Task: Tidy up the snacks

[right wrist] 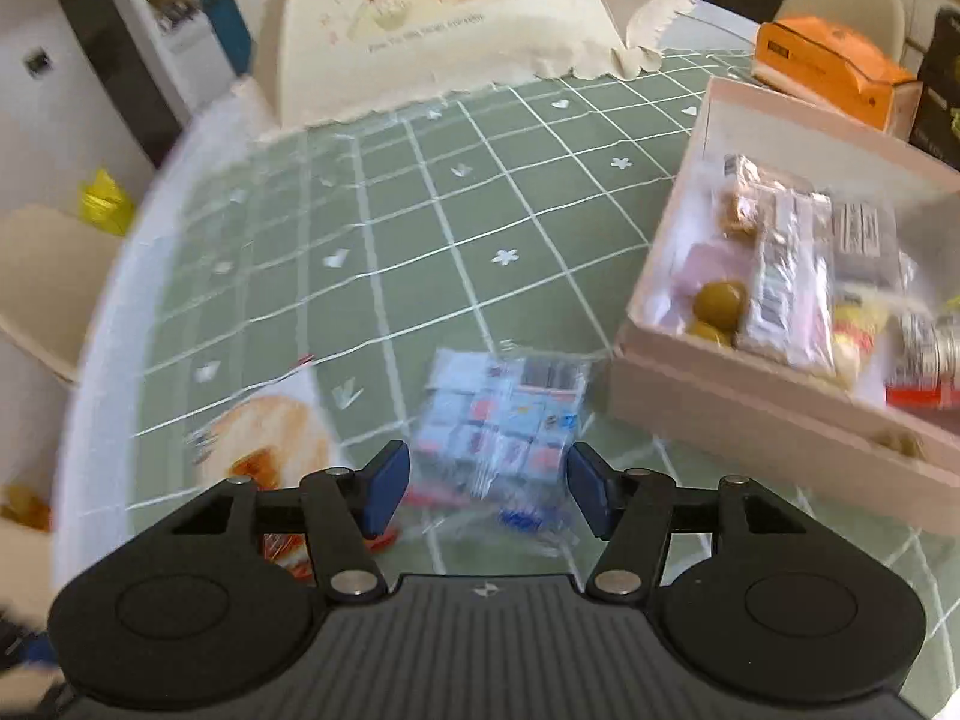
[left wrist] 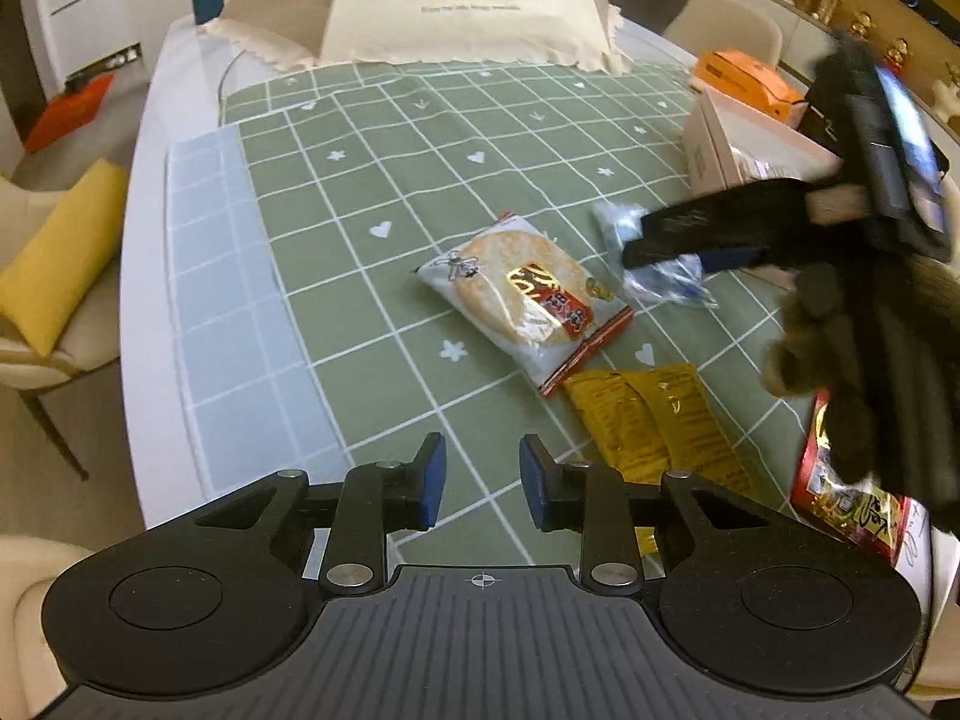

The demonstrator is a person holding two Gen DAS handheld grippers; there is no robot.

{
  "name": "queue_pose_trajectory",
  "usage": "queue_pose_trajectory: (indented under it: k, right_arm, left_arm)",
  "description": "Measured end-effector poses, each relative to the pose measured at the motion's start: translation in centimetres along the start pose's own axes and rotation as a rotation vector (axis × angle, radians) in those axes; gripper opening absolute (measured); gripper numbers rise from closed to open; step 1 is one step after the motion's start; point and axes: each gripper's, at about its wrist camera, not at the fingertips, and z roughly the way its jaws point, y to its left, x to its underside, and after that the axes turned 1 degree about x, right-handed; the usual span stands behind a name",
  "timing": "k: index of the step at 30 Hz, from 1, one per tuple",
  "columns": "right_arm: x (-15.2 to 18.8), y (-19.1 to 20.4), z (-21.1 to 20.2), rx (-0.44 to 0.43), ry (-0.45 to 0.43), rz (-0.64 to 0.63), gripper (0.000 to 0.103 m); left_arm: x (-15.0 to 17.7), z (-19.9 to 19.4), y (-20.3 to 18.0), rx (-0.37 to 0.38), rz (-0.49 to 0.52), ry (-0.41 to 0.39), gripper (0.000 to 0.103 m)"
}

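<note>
Where the green checked cloth [left wrist: 372, 192] covers the round table, spread largest first: pink box [right wrist: 708, 378] of snacks near the right edge; rice cracker packet [left wrist: 522, 294] mid-cloth, well ahead of the left gripper [left wrist: 483, 480], jaws nearly together, nothing between; yellow packets [left wrist: 654, 420] just behind the cracker toward the near edge; clear blue-printed packet [right wrist: 504, 414] lying directly ahead of the right gripper [right wrist: 489, 486], between its parted fingertips, contact blurred, untold.
</note>
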Motion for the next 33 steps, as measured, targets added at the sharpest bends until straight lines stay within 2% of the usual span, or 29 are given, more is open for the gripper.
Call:
queue_pose_trajectory:
  k: [3,5,6,7,9,10,13,17,22,23,25,28,30,31,33]
  right_arm:
    - [-0.6,1.4,1.3,0.034,0.001,-0.038,0.064]
    - [-0.6,2.0,1.5,0.039,0.014,-0.074,0.064]
    - [-0.4,2.1,1.3,0.041,0.017,-0.094,0.057]
    - [-0.1,2.1,1.1,0.049,0.017,-0.125,0.044]
    - [1.0,2.0,0.2,0.054,0.012,-0.185,0.034]
    - [1.5,1.8,-0.4,0.056,0.016,-0.199,0.012]
    - [3.6,0.7,-2.0,0.066,0.040,-0.235,0.004]
    - [6.3,-1.7,-3.7,0.109,0.038,-0.253,0.004]
    - [8.5,-4.8,-7.2,0.063,-0.013,-0.214,0.007]
    - [9.0,-5.3,-8.0,0.073,-0.031,-0.214,0.008]
    - [9.9,-6.1,-9.2,0.098,-0.057,-0.213,0.018]
    - [11.2,-7.3,-10.7,0.123,-0.078,-0.189,0.027]
    - [12.1,-8.2,-11.5,0.130,-0.080,-0.161,0.027]
    - [12.5,-8.6,-11.8,0.131,-0.079,-0.148,0.027]
    - [13.3,-9.4,-12.0,0.126,-0.071,-0.115,0.027]
  left_arm:
    - [0.1,-0.2,0.1,0.002,-0.004,-0.003,0.031]
    - [0.3,-0.4,-0.1,0.007,-0.003,-0.006,0.031]
    - [0.4,-0.4,-0.1,0.010,-0.002,-0.007,0.031]
    - [0.5,-0.4,-0.2,0.013,0.000,-0.007,0.031]
    - [0.6,-0.3,-0.6,0.022,0.006,-0.006,0.031]
    - [0.6,-0.3,-0.9,0.027,0.011,-0.005,0.031]
    - [0.6,-0.2,-1.9,0.044,0.031,-0.006,0.031]
    - [0.5,0.1,-3.4,0.079,0.061,-0.009,0.031]
    - [0.6,0.4,-6.6,0.150,0.115,-0.035,0.032]
    - [0.6,0.7,-7.7,0.150,0.145,-0.040,0.032]
    - [0.7,1.4,-9.8,0.139,0.208,-0.046,0.035]
    - [1.5,2.9,-12.6,0.058,0.328,-0.037,0.035]
    - [2.2,3.5,-13.8,0.040,0.392,-0.042,0.036]
    - [2.5,3.6,-14.3,0.041,0.421,-0.051,0.040]
    - [2.6,3.8,-14.5,0.081,0.433,-0.035,0.045]
